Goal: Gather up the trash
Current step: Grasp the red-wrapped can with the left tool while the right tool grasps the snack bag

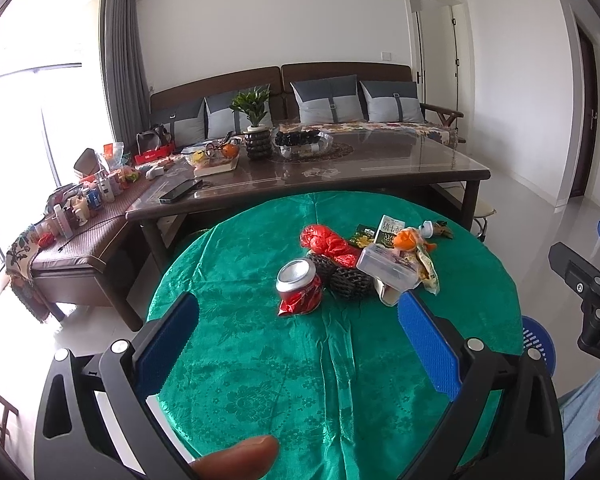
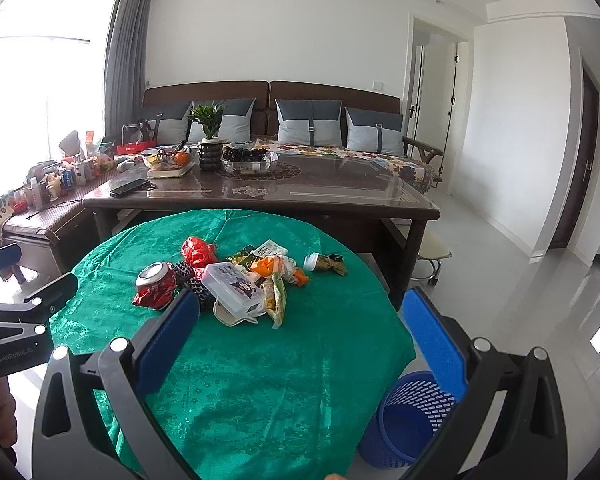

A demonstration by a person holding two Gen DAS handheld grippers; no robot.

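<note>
— How far along are you?

— Not started, I'd judge. My left gripper [image 1: 298,326] and right gripper [image 2: 300,322] both hang with jaws spread, holding nothing. The trash pile [image 2: 240,280] sits on the green tablecloth [image 2: 260,380]: crushed can [image 1: 299,287], red bag [image 1: 328,242], plastic box [image 2: 230,286], wrappers.

— And the bin?

— The blue basket [image 2: 400,420] stands on the floor beside the table (looks empty from here).

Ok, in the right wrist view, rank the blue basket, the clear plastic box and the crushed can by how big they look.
Largest to smallest, as they appear:
1. blue basket, though it sits nearest the camera
2. clear plastic box
3. crushed can, only slightly smaller than the box
</note>
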